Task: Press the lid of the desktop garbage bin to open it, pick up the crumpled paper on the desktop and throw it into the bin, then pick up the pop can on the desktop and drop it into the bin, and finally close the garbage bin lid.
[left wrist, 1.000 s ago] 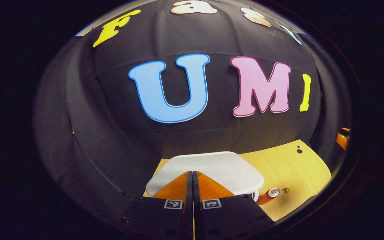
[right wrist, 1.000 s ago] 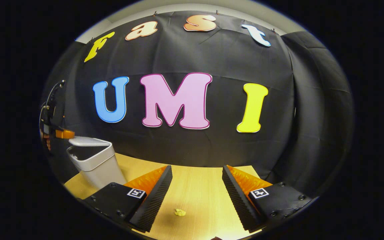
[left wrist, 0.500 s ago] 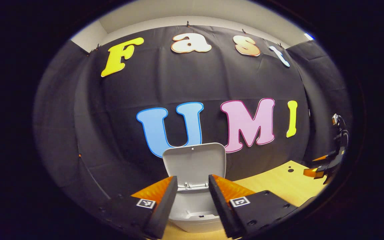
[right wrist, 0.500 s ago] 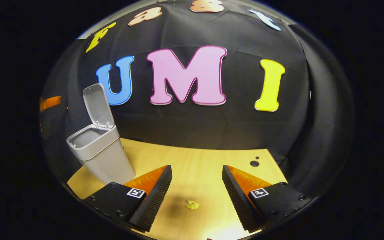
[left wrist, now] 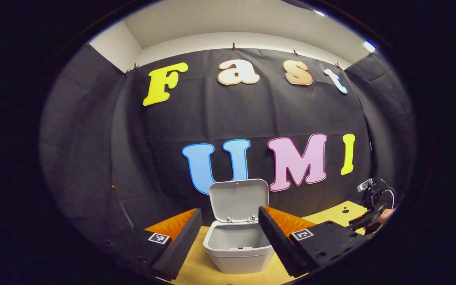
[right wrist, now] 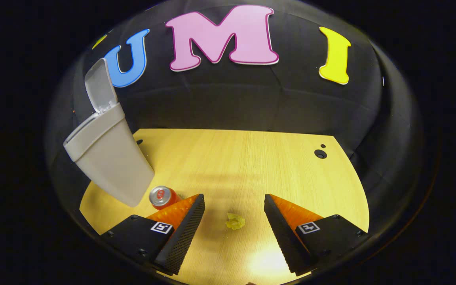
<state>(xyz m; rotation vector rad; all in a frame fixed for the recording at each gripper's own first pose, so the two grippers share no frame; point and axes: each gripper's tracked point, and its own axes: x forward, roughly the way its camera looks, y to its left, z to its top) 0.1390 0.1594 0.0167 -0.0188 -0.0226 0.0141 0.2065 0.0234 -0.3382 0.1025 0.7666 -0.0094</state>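
Observation:
The grey desktop bin [left wrist: 238,245] stands on the wooden table with its lid [left wrist: 238,199] swung up and its inside bare. My left gripper [left wrist: 226,241] is open, its fingers on either side of the bin, set back from it. In the right gripper view the bin [right wrist: 107,158] stands at the left with its lid [right wrist: 99,85] raised. A small yellow crumpled paper [right wrist: 235,221] lies on the table between the fingers of my open right gripper [right wrist: 234,227], which hangs above it. A red pop can [right wrist: 162,196] lies beside the bin's base.
The wooden table [right wrist: 251,166] has two dark holes [right wrist: 320,153] at its far right. The black booth wall [left wrist: 172,158] rises close behind the bin. The other gripper [left wrist: 372,209] and the hand holding it sit at the right edge of the left gripper view.
The bin lid went from down to fully up. My left gripper opened and drew back from the bin. My right gripper tilted down over the crumpled paper, bringing the can into view.

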